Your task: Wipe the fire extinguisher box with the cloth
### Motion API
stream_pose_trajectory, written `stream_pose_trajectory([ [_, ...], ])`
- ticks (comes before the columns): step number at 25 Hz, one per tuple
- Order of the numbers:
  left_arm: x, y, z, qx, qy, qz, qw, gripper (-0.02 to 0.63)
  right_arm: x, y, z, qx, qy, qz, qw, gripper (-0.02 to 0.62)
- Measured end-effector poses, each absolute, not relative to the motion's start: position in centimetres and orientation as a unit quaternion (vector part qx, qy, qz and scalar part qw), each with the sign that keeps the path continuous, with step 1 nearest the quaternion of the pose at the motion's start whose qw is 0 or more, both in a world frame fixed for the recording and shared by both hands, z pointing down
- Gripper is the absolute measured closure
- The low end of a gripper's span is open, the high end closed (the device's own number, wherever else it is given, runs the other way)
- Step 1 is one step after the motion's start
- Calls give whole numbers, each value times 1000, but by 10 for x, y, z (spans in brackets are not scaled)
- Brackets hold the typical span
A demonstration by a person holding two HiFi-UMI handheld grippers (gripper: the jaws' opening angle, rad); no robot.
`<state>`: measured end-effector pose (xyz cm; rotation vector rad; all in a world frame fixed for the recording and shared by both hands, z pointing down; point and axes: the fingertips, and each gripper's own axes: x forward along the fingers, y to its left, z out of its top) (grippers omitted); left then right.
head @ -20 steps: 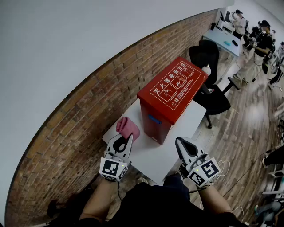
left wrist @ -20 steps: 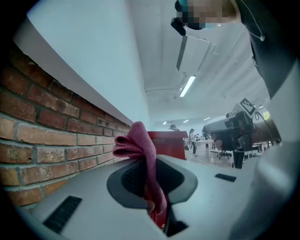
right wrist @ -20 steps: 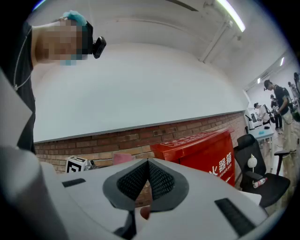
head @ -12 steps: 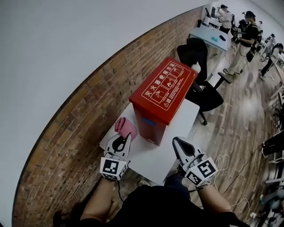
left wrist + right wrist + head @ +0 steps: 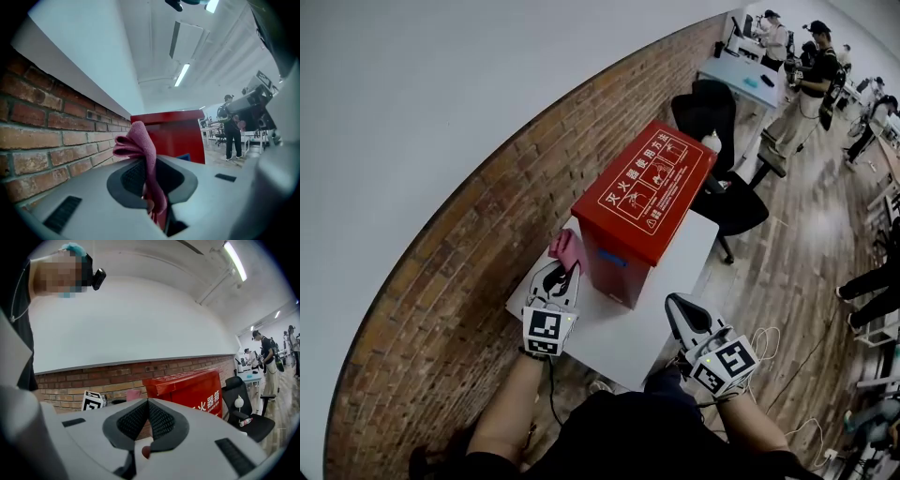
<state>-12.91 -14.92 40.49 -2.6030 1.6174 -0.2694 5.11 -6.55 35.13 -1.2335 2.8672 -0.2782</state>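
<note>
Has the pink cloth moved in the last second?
Yes. The cloth, pinched by the left gripper, sits closer to the red box than before.

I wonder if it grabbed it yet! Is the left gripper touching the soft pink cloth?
Touching. In the left gripper view, the left gripper pinches the soft pink cloth between closed jaws.

Ceiling strip lights (image 5: pixel 182 75) lit the room brightly and evenly, and burned out to white glare in both gripper views. Shadows were soft and faint. The head view bent the brick wall (image 5: pixel 459 281) into an arc, and the gripper views went black at their corners. In the left gripper view the cloth (image 5: pixel 145 145) was fairly sharp, the near foreground smeared and out of focus.
</note>
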Motion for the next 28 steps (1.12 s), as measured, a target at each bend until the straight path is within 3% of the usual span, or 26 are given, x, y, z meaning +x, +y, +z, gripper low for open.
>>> stream_pose_trajectory([
  [28,-78,-167,397,-851,502,-86,130,551,70,-60,376,-387,915,-113,-23,575],
])
